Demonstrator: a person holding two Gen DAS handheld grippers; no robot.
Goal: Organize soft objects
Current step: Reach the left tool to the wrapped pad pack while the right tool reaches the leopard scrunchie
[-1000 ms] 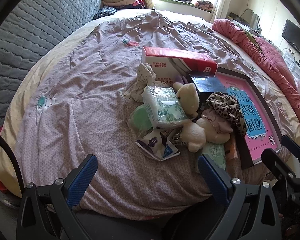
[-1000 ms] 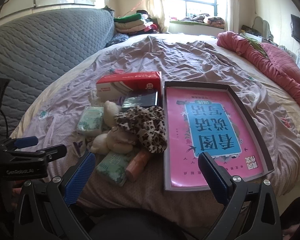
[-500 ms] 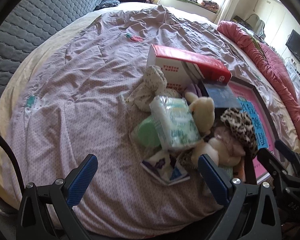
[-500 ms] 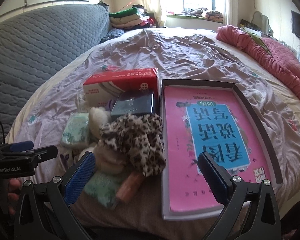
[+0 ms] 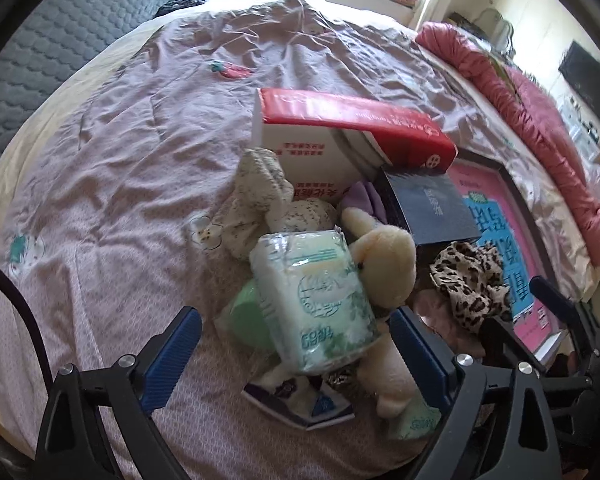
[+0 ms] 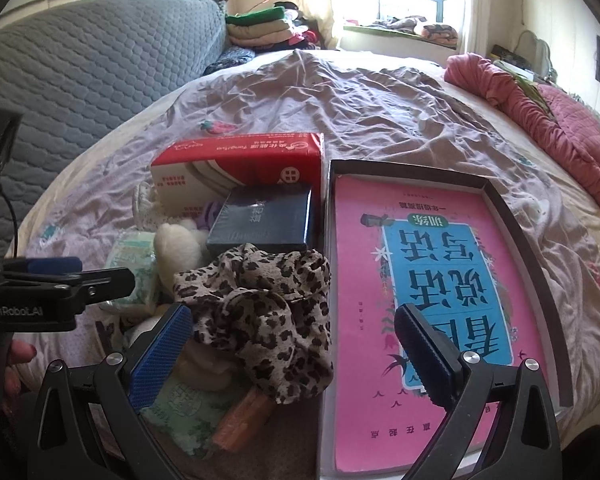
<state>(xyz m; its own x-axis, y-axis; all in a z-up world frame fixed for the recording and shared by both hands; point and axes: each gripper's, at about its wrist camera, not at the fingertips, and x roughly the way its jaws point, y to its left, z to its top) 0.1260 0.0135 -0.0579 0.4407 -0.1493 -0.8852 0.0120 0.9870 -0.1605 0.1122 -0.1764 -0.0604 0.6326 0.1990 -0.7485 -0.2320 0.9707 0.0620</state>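
The left hand-held gripper (image 5: 296,348) is hanging over a heap of soft things on a bed (image 5: 112,184), its blue-padded jaws spread wide and just narrowing a little. A pale green tissue pack (image 5: 314,300) is sitting between the jaws, but the pads are not pressing on it. The right hand-held gripper (image 6: 296,356) is also standing wide open with nothing gripped; a leopard-print cloth (image 6: 260,304) is lying between and just beyond its fingers.

Taking the tissue pack as the landmark: a cream plush toy (image 5: 384,264) is touching its right side, and a round green soft object (image 5: 250,318) is tucked against its lower left. A spotted cream cloth (image 5: 264,204) is bunched just behind it. A small purple and white packet (image 5: 300,400) is lying under its near edge. A red and white tissue box (image 5: 340,140) is standing farther behind it, with a dark blue box (image 5: 428,208) leaning beside that. To the far right of the pack, a dark-rimmed tray (image 6: 516,224) is holding a pink book (image 6: 432,280). A rolled pink quilt (image 5: 532,120) is lying well beyond, along the bed's far right edge.
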